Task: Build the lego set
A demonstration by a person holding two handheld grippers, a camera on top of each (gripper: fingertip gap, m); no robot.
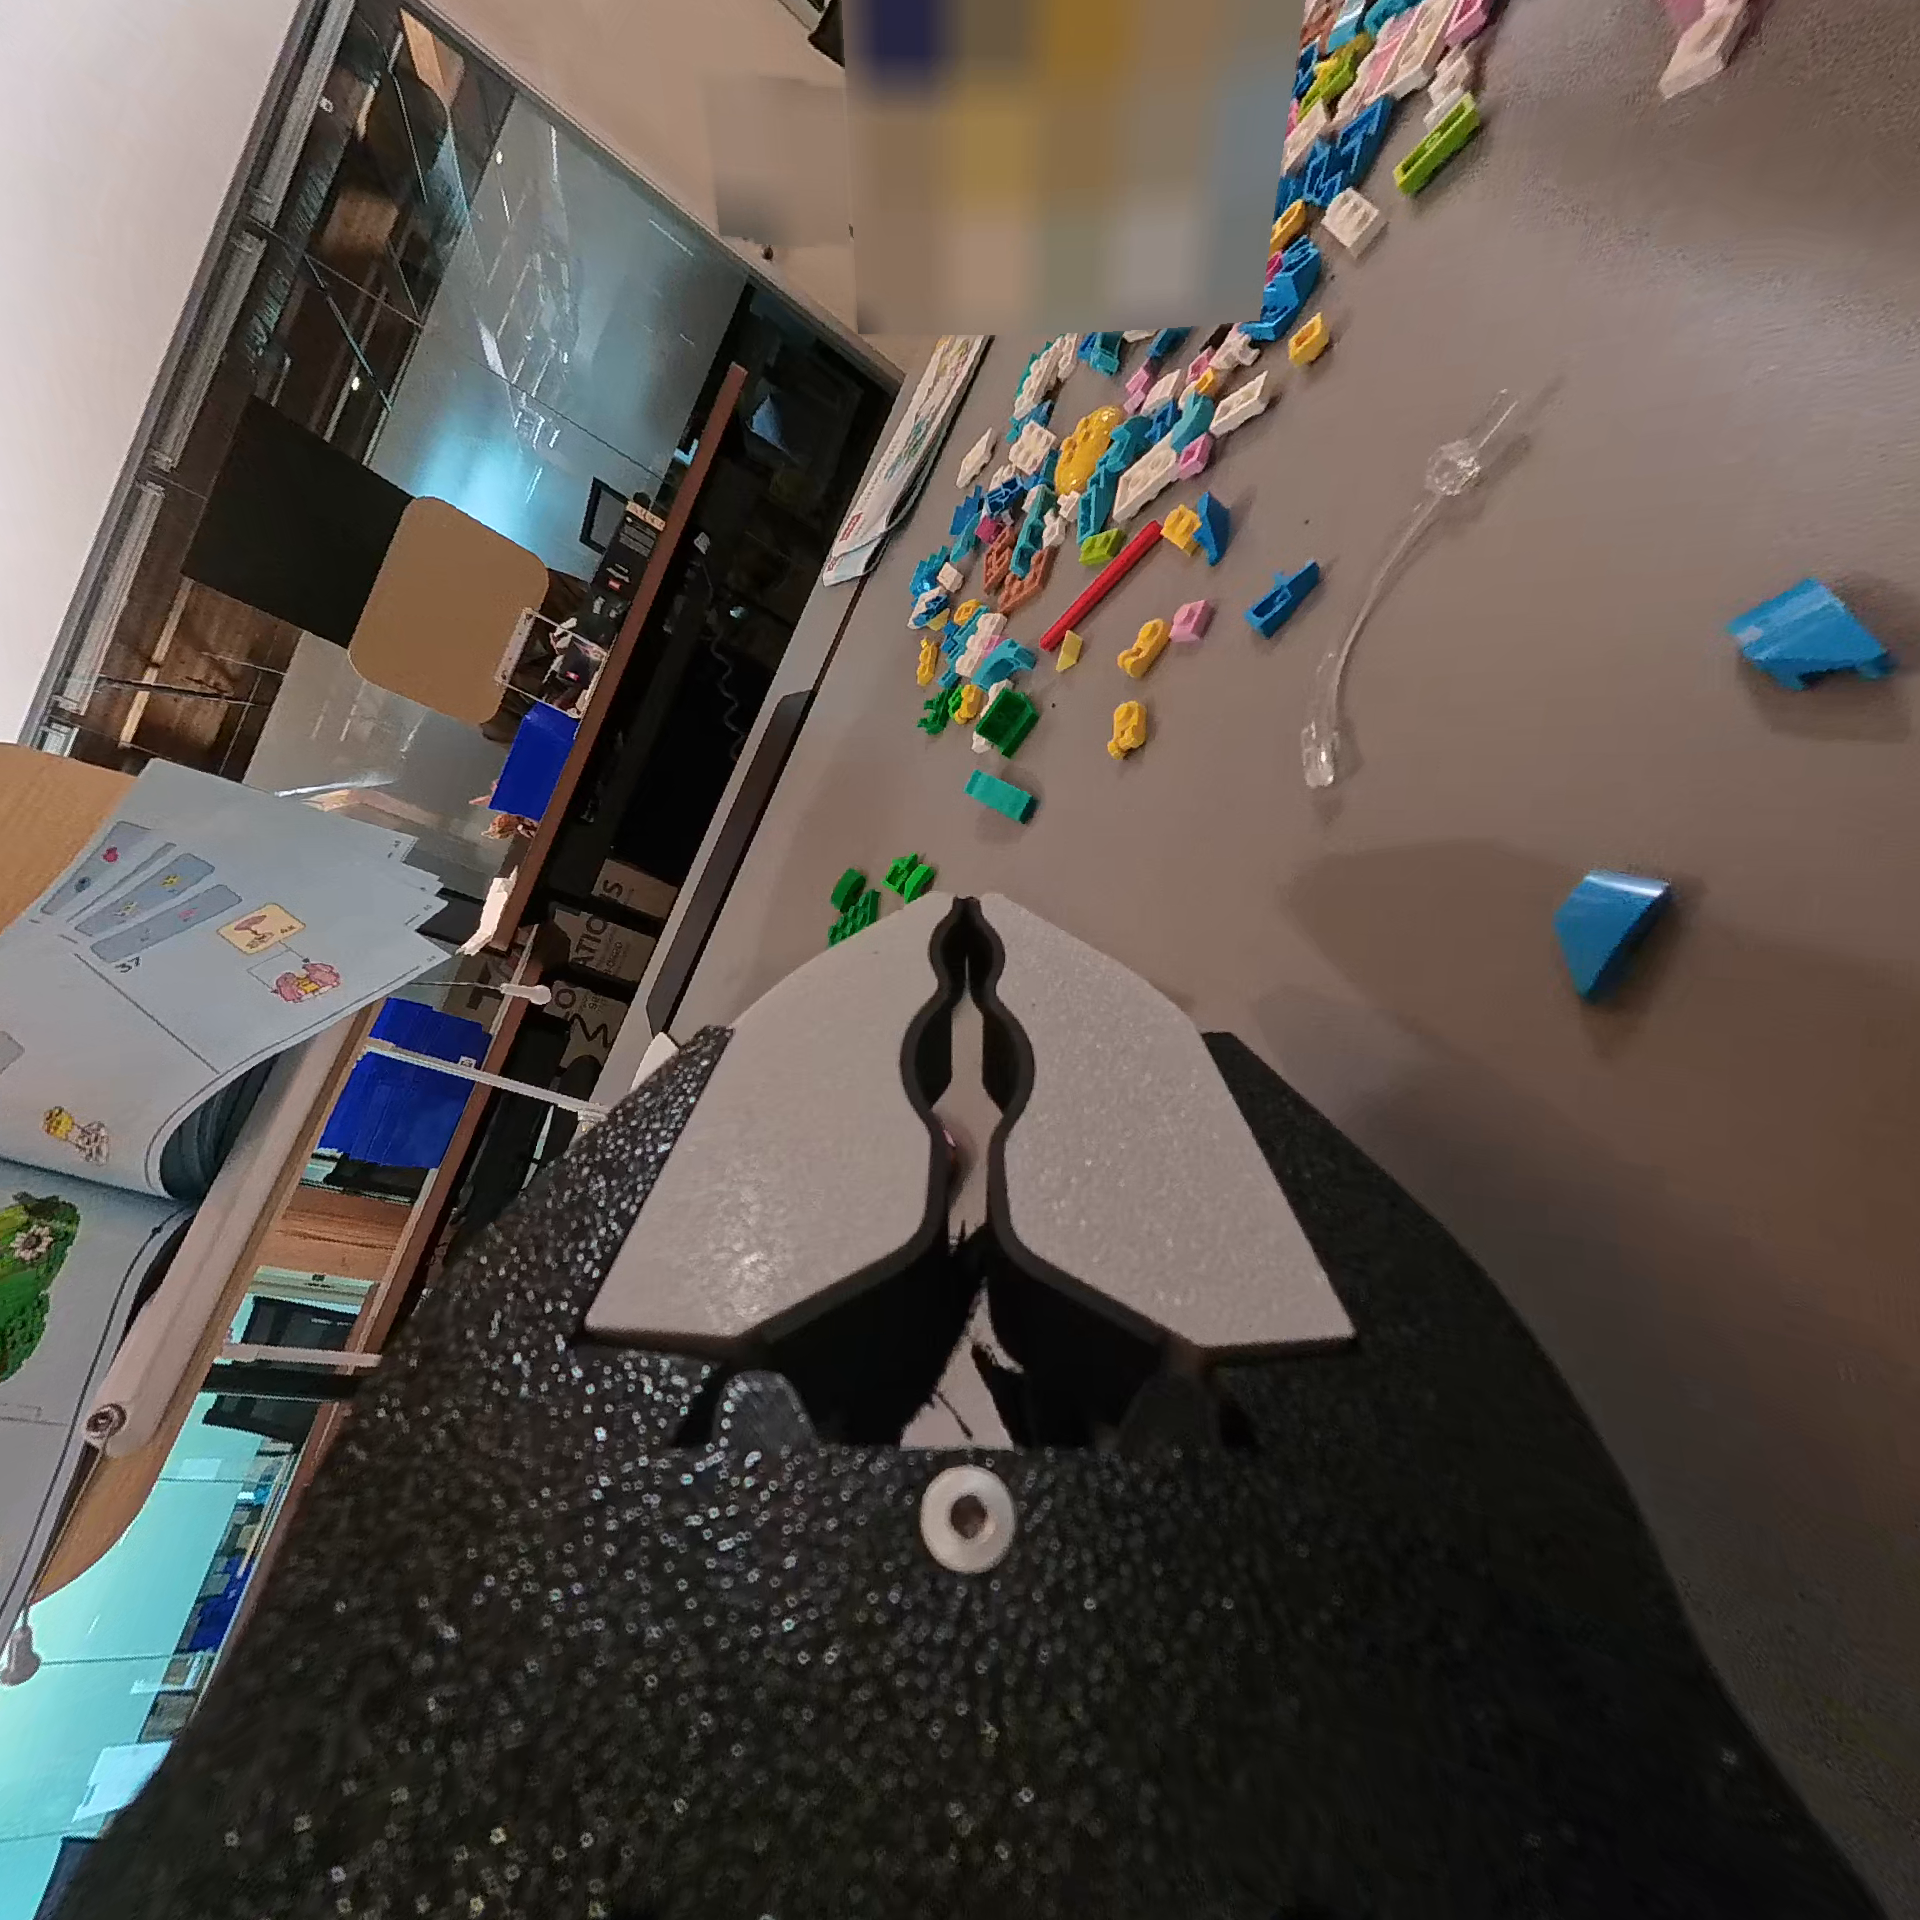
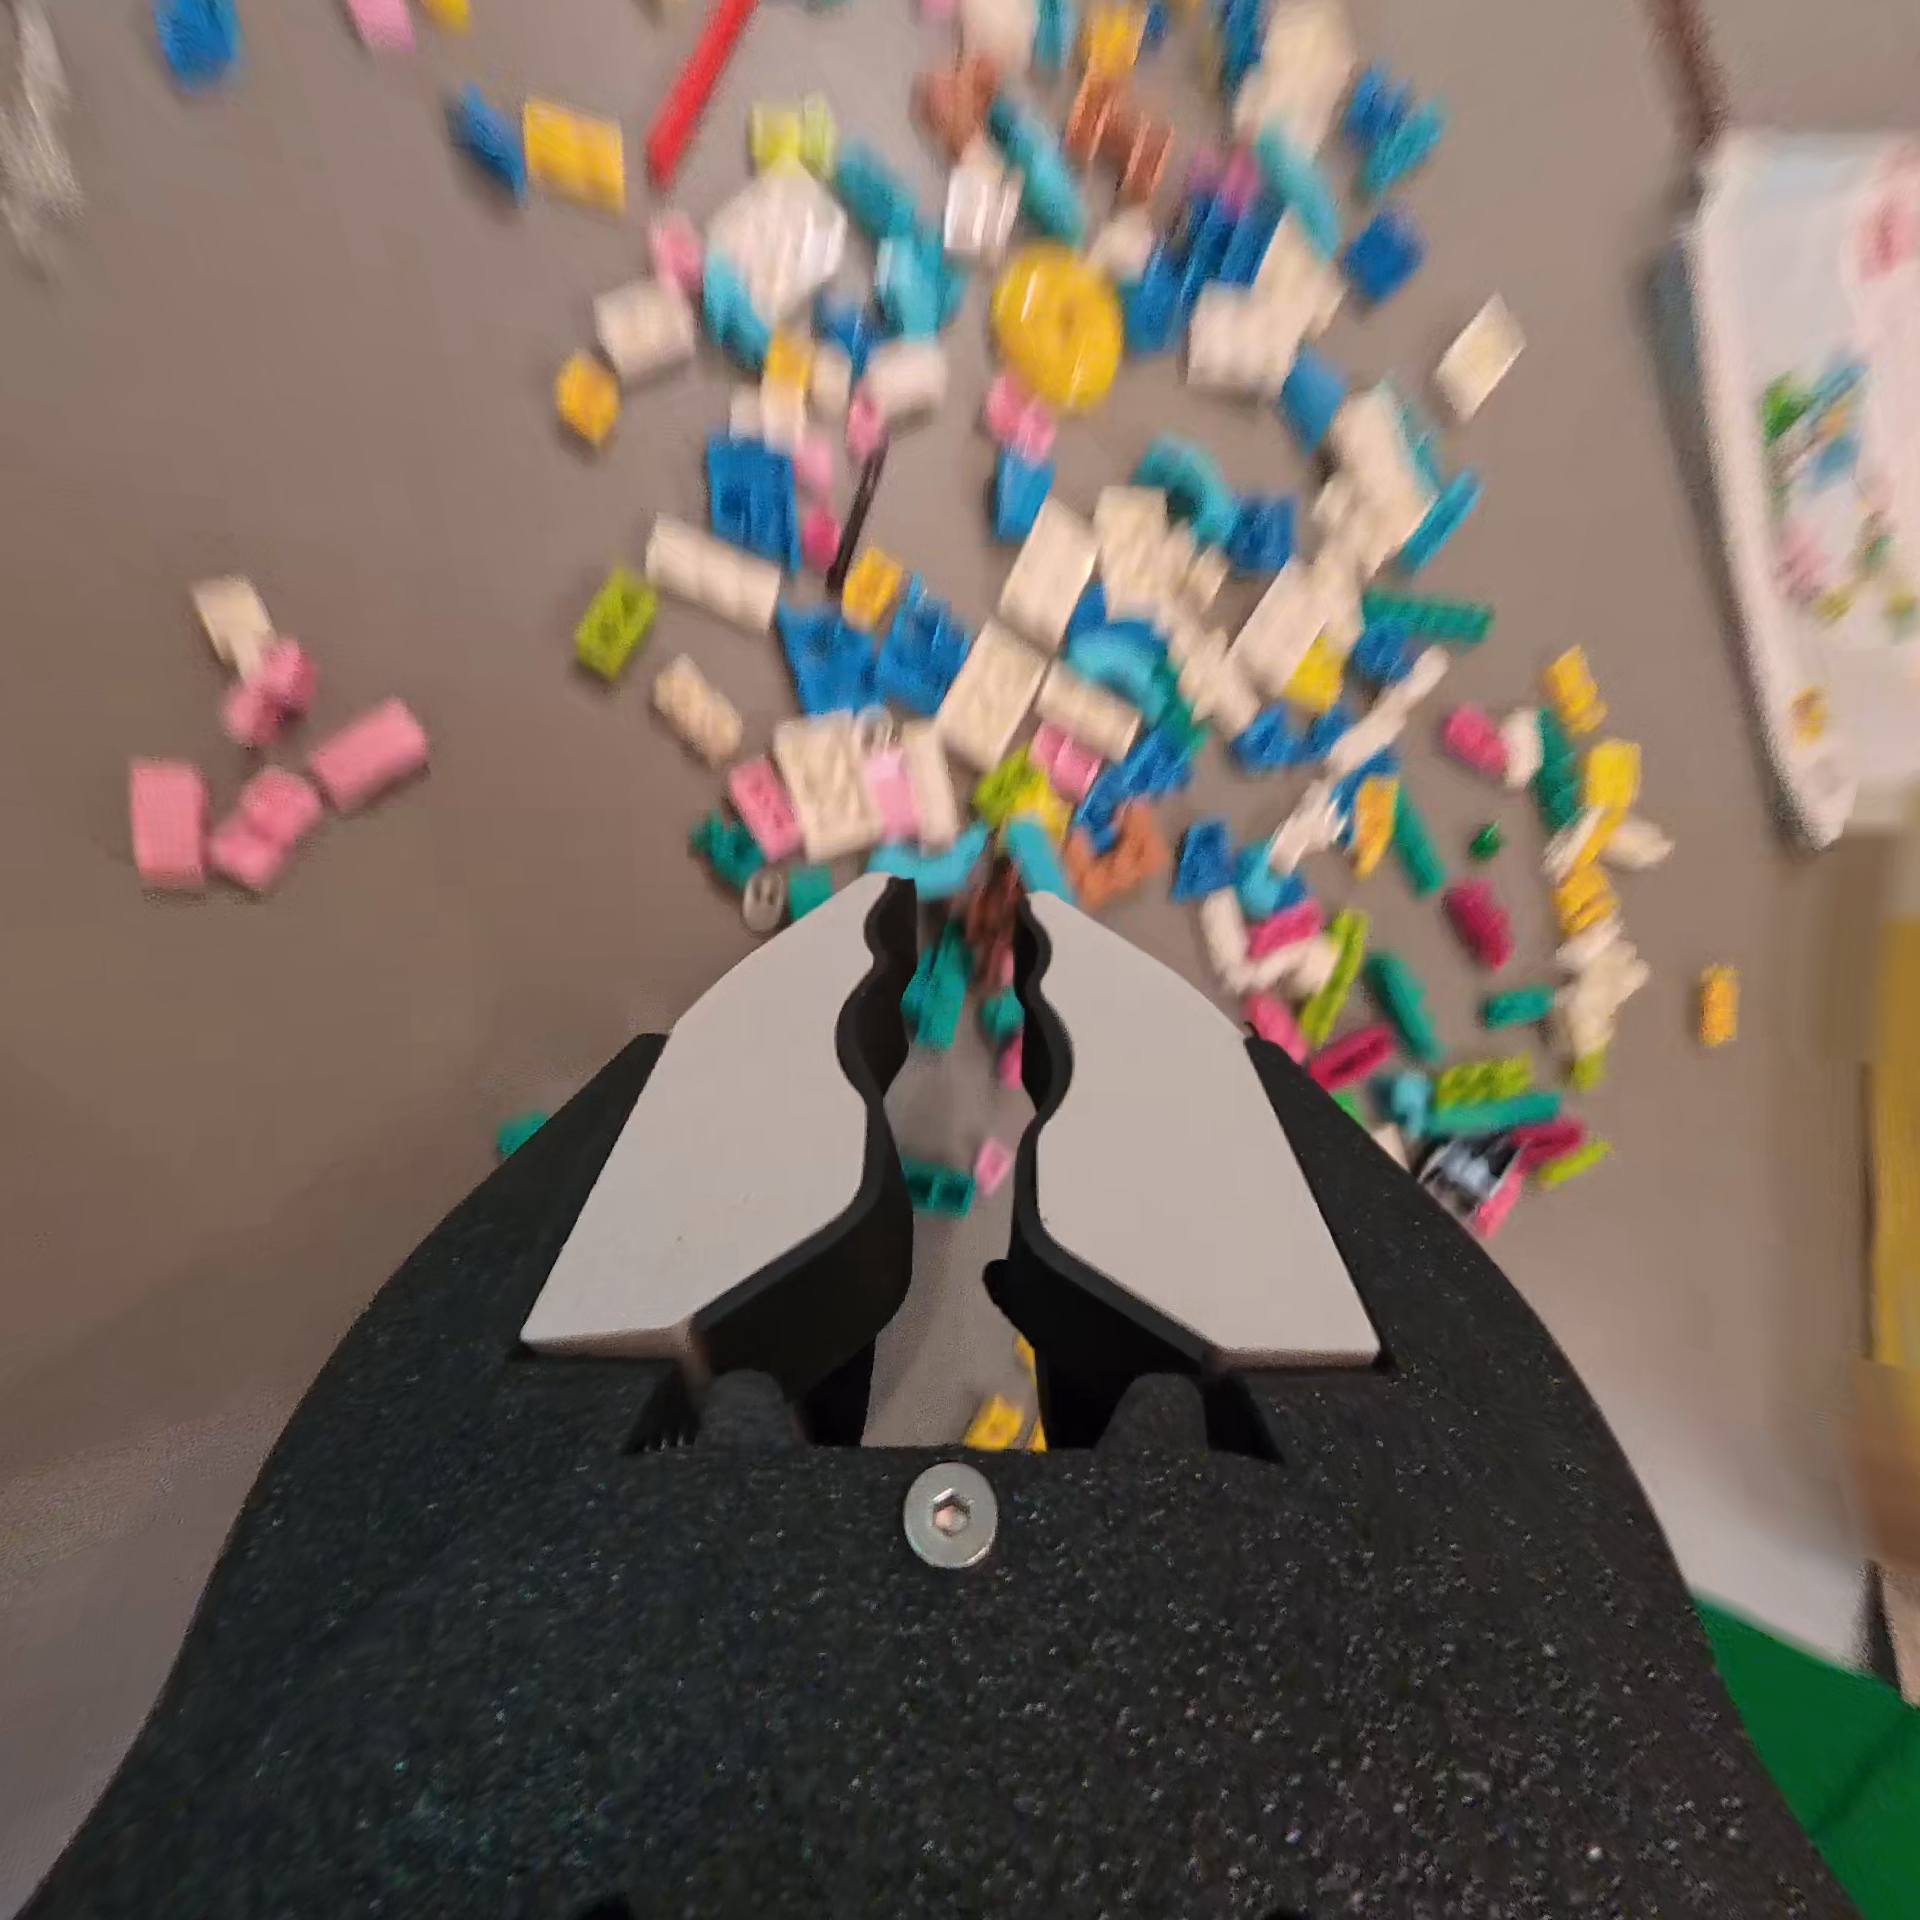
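Grey tabletop [image 1: 1558, 1247] is strewn with loose bricks [image 2: 1039, 644], so I judge the build barely begun; I see no assembled model in either view. My left gripper [image 1: 966, 914] is pressed together at the tips, with a hint of pink deep in the slot that may be a small piece, though I cannot tell. My right gripper [image 2: 966, 894] hangs slightly spread over the blurred pile, holding nothing. An open instruction booklet [image 1: 208, 935] sits by the left. Nearly everything remains: picking, sorting, joining.
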